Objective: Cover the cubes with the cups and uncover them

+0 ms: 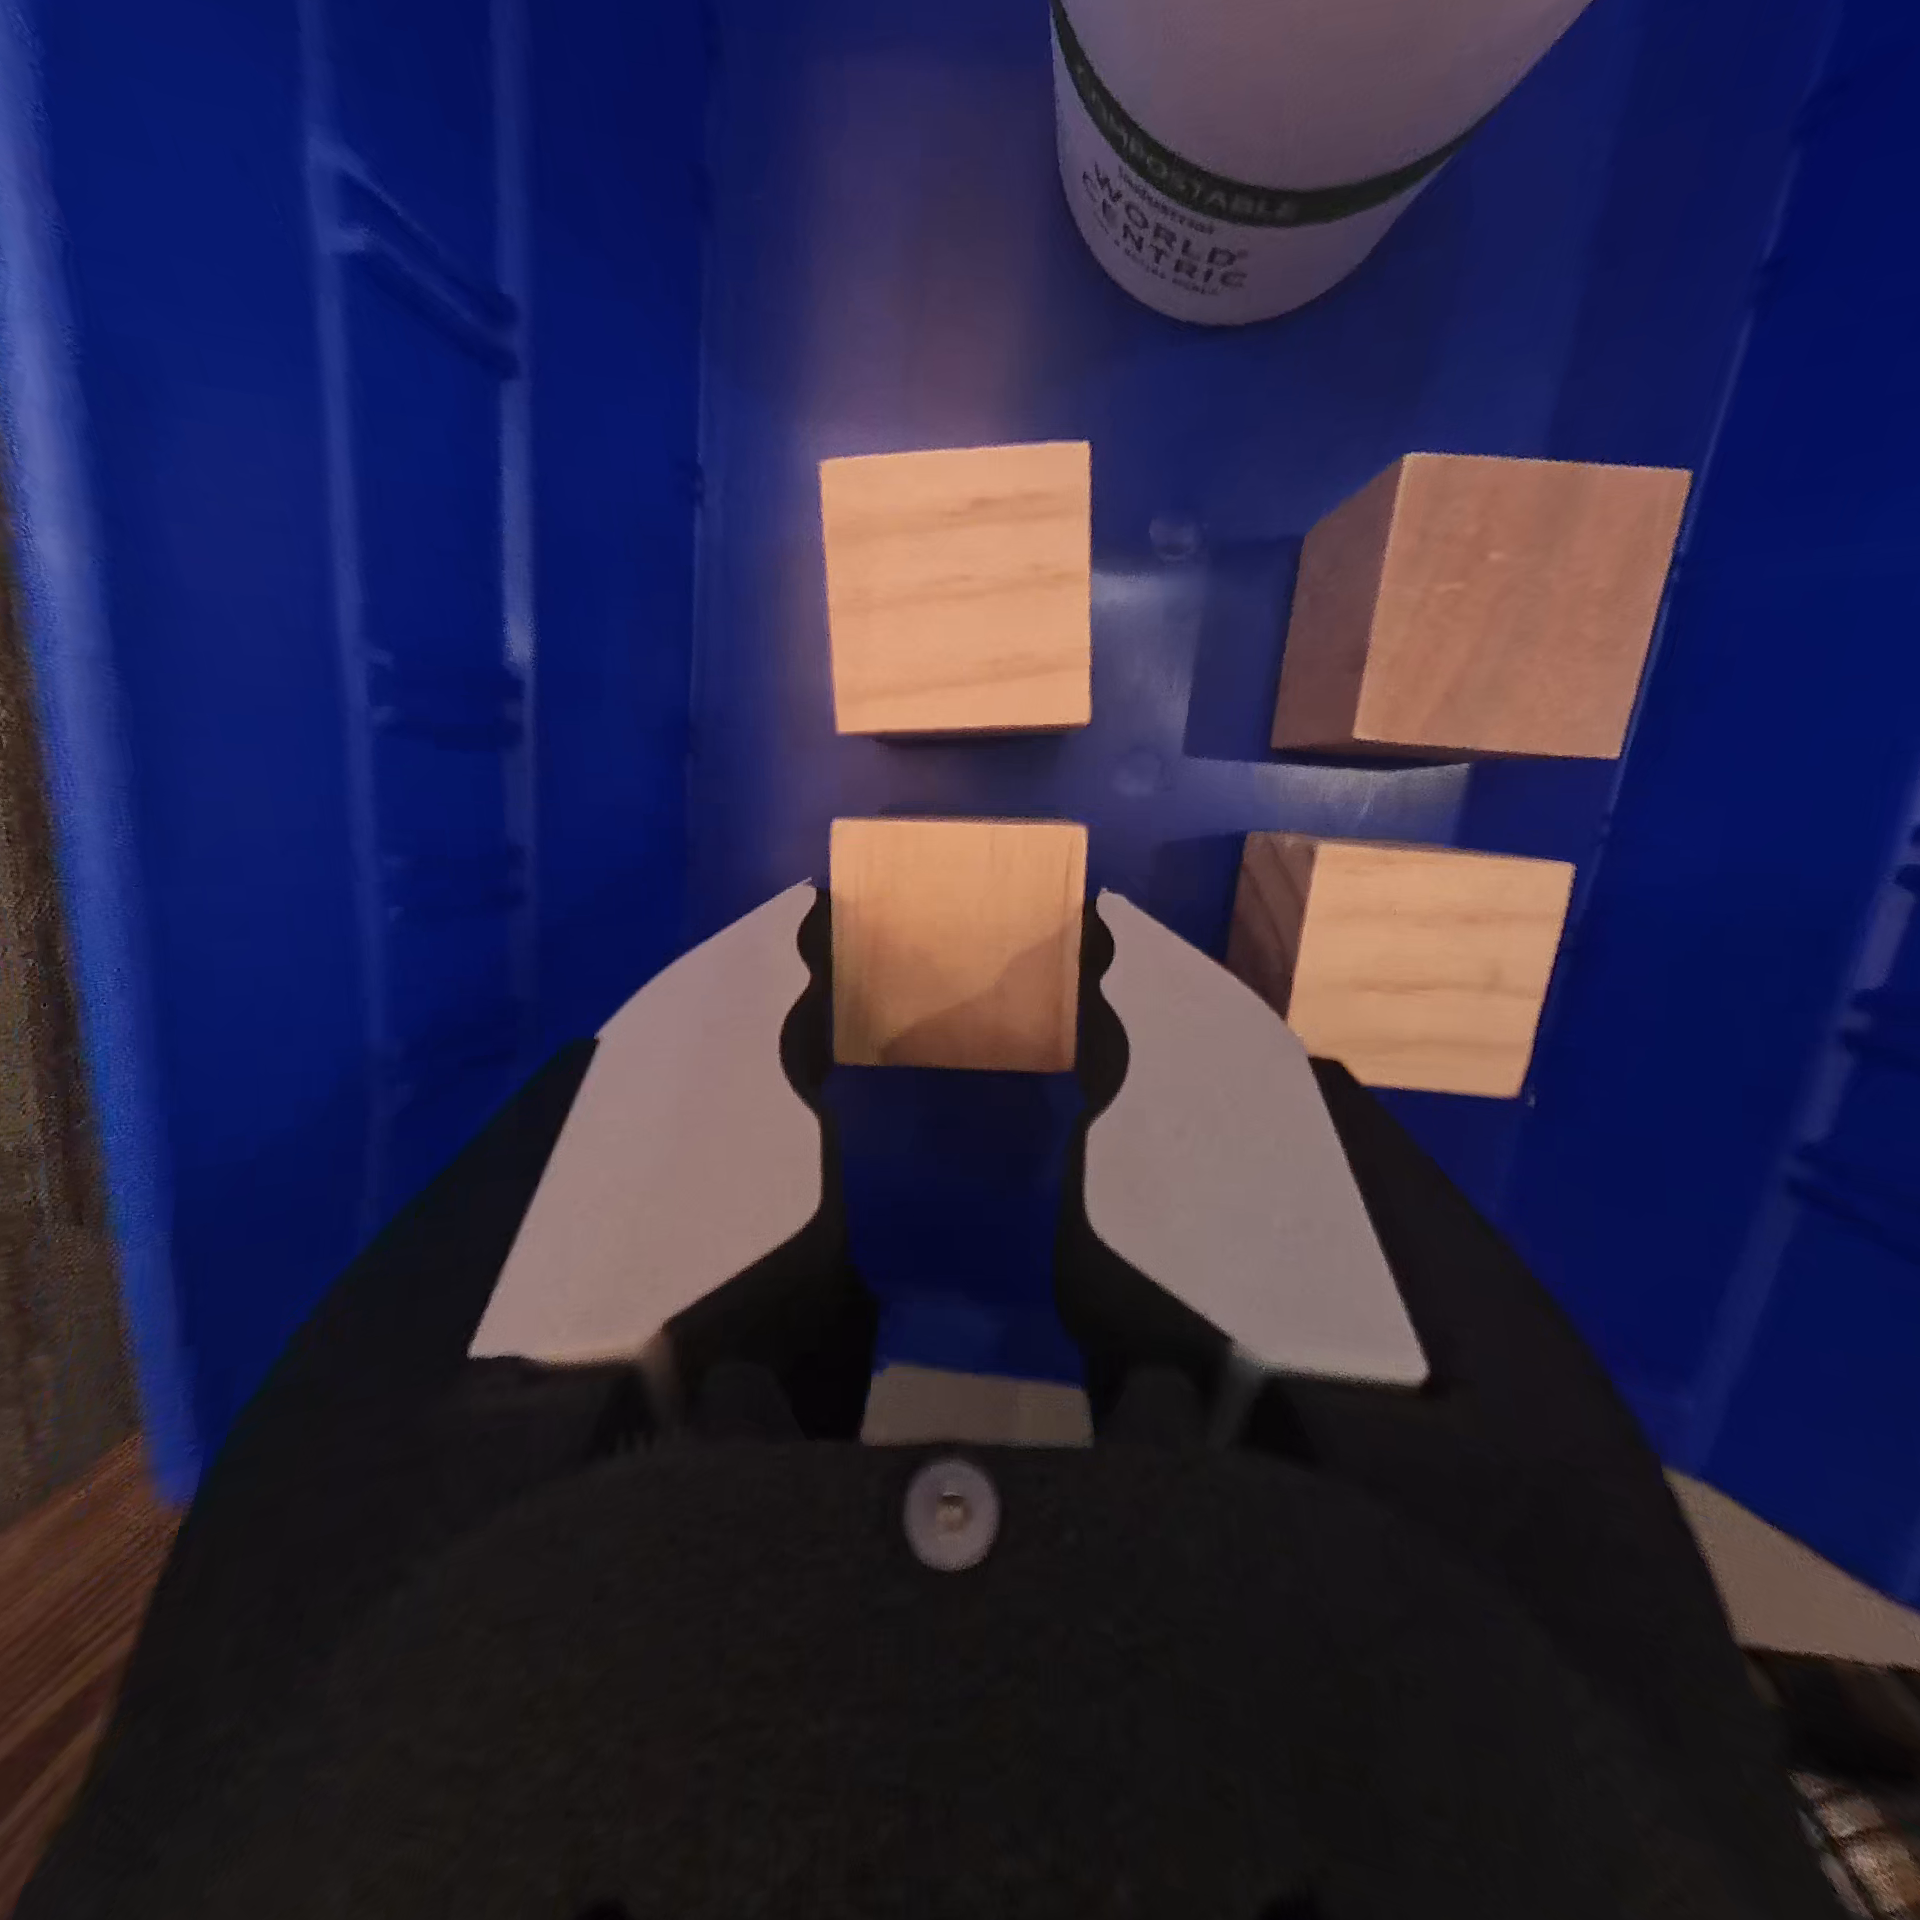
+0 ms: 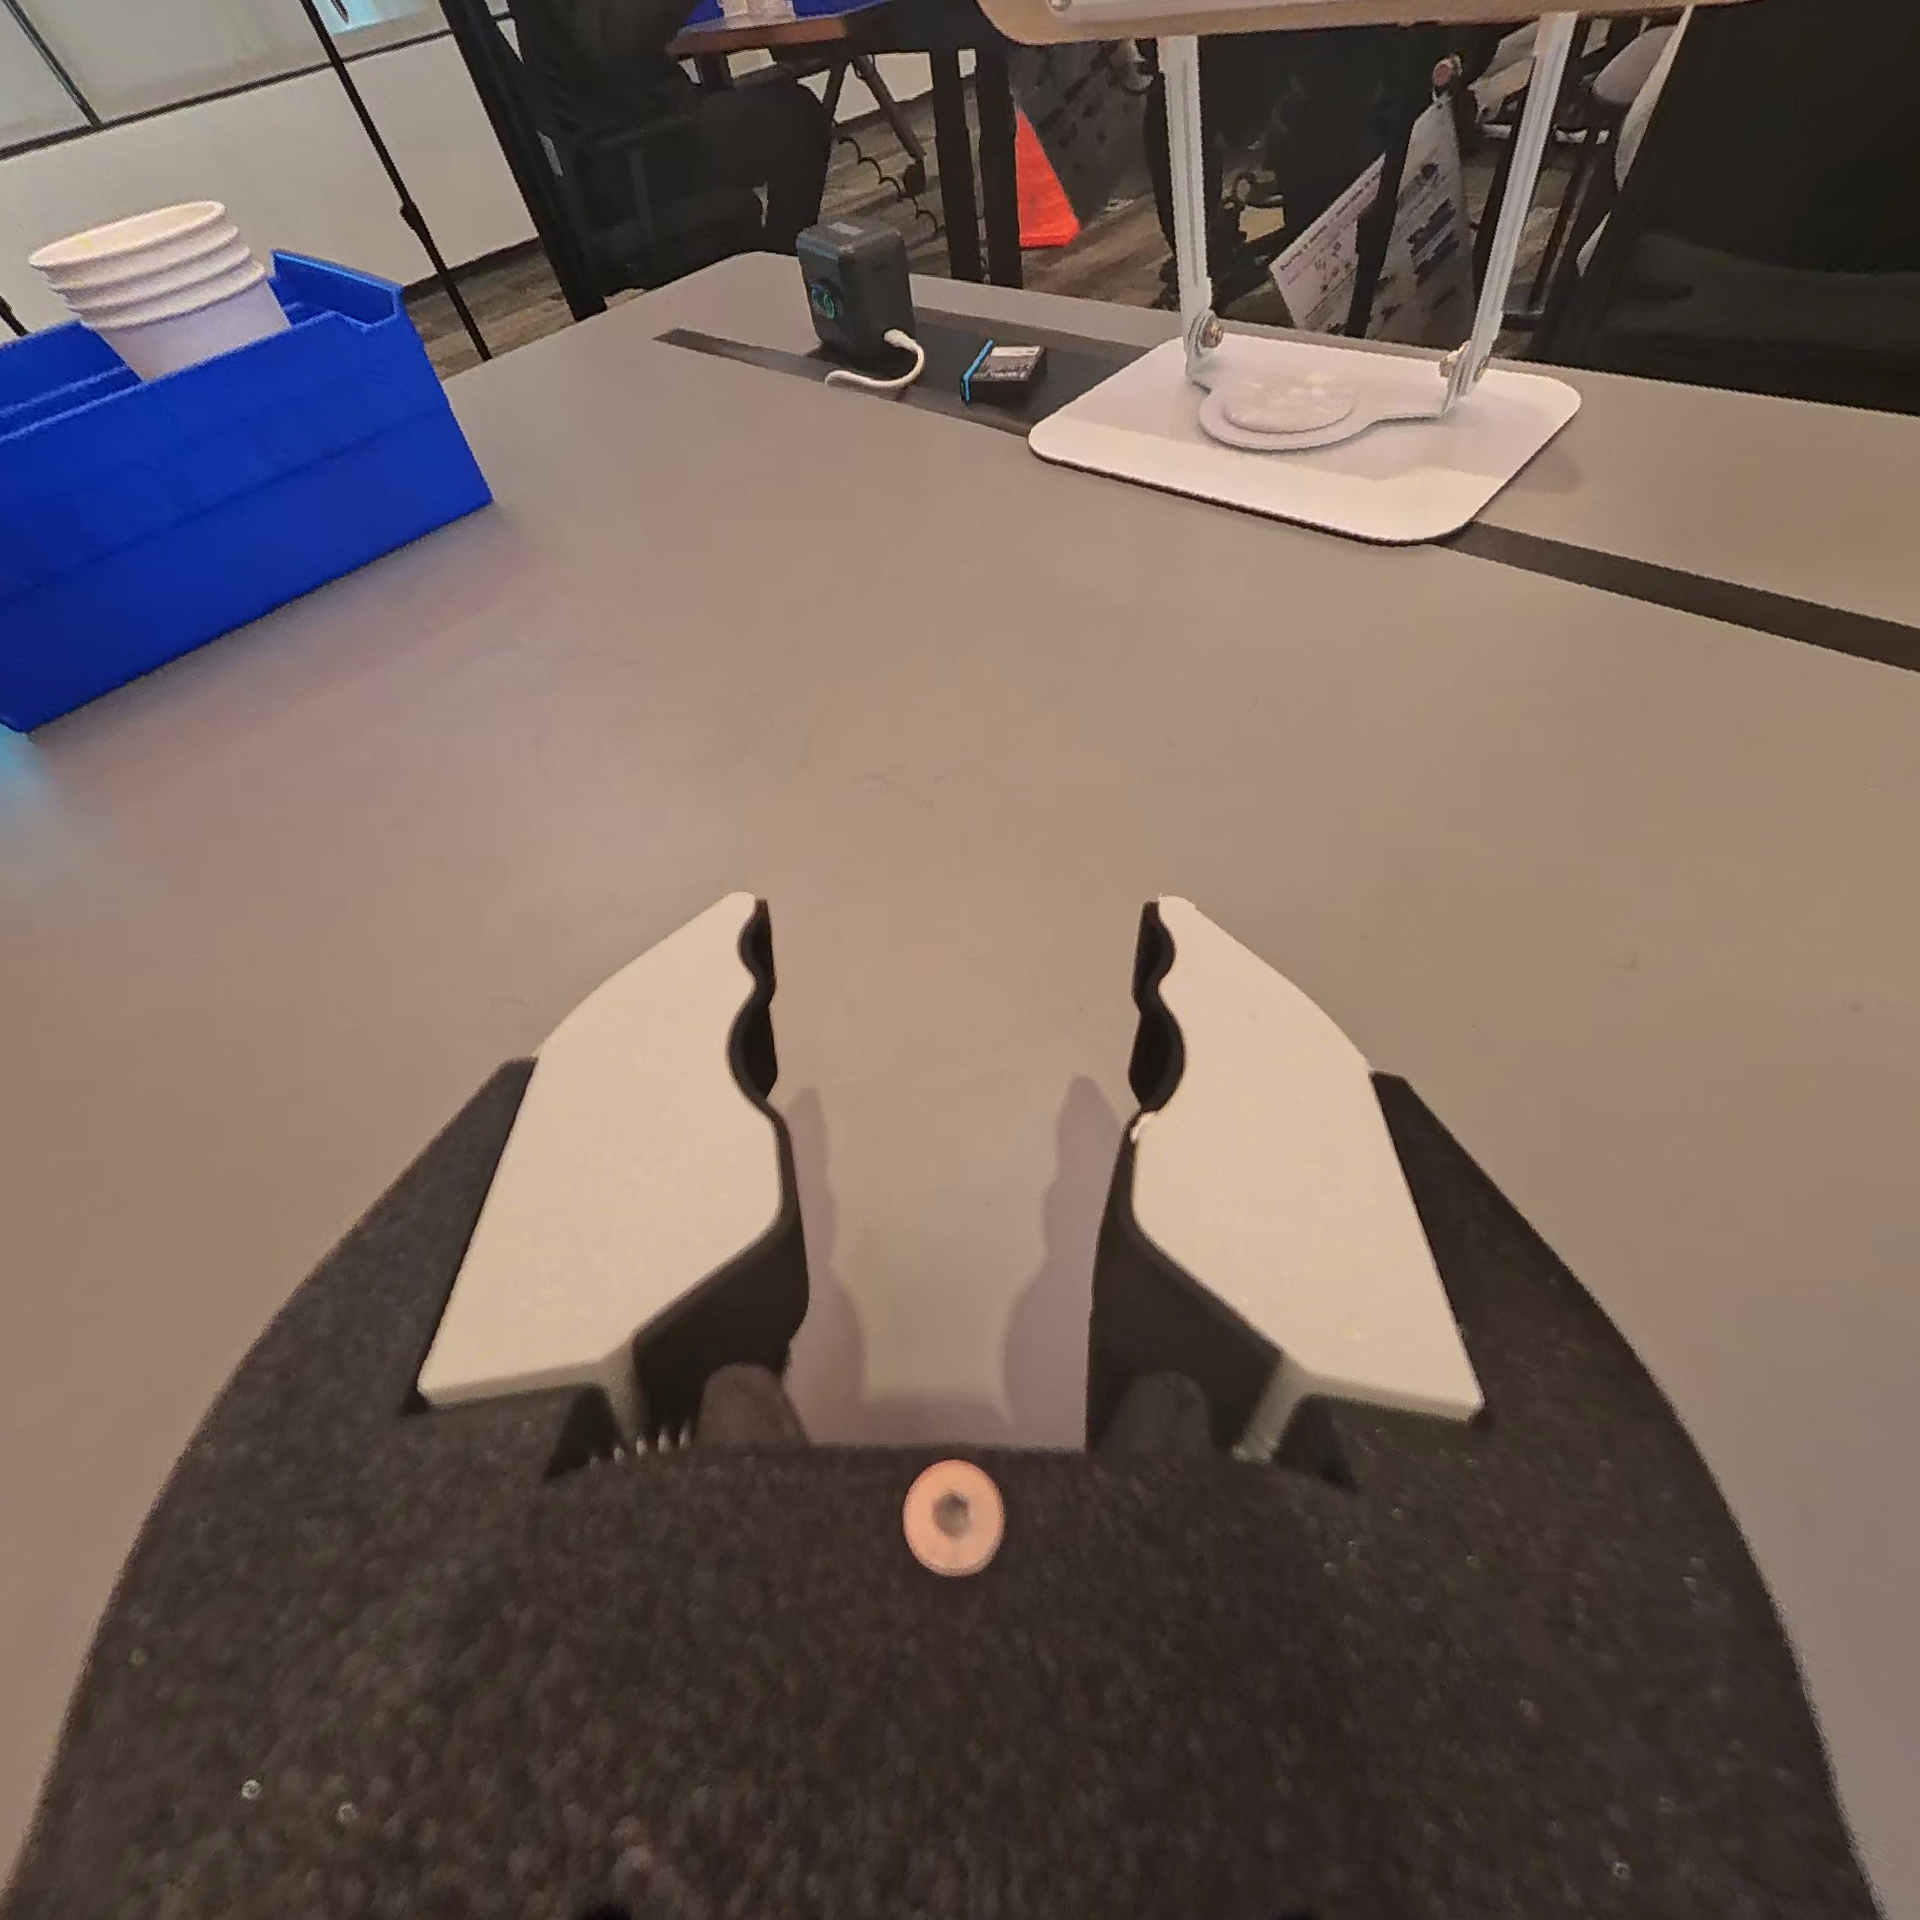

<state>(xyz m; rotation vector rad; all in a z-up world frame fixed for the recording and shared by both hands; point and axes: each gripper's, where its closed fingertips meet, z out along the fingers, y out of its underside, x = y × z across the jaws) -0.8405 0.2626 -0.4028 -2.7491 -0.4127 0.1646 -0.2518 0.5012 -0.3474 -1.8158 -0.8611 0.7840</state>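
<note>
Left wrist view: the left gripper (image 1: 956, 914) is reaching down into a blue bin (image 1: 416, 623), its two fingers lying along either side of the near-left wooden cube (image 1: 956, 940). The pads are touching or almost touching the cube's sides; whether they are actually pinching it cannot be told. Three more wooden cubes are sitting on the bin floor: a far-left cube (image 1: 956, 587), a far-right cube (image 1: 1496, 608) and a near-right cube (image 1: 1423, 961), all standing apart from one another. Beyond the cubes, a white paper cup (image 1: 1247, 156) with a dark band is lying in the bin, its base pointing toward the camera.

Right wrist view: the right gripper (image 2: 956, 914) is hovering low over a grey table (image 2: 1039, 675), its fingers spread wide and holding nothing. At the far left, the blue bin (image 2: 208, 520) is resting on the table with a stack of white cups (image 2: 166, 286) rising out of it. A white stand (image 2: 1309, 436) and a small dark device (image 2: 852, 296) are sitting at the far side.
</note>
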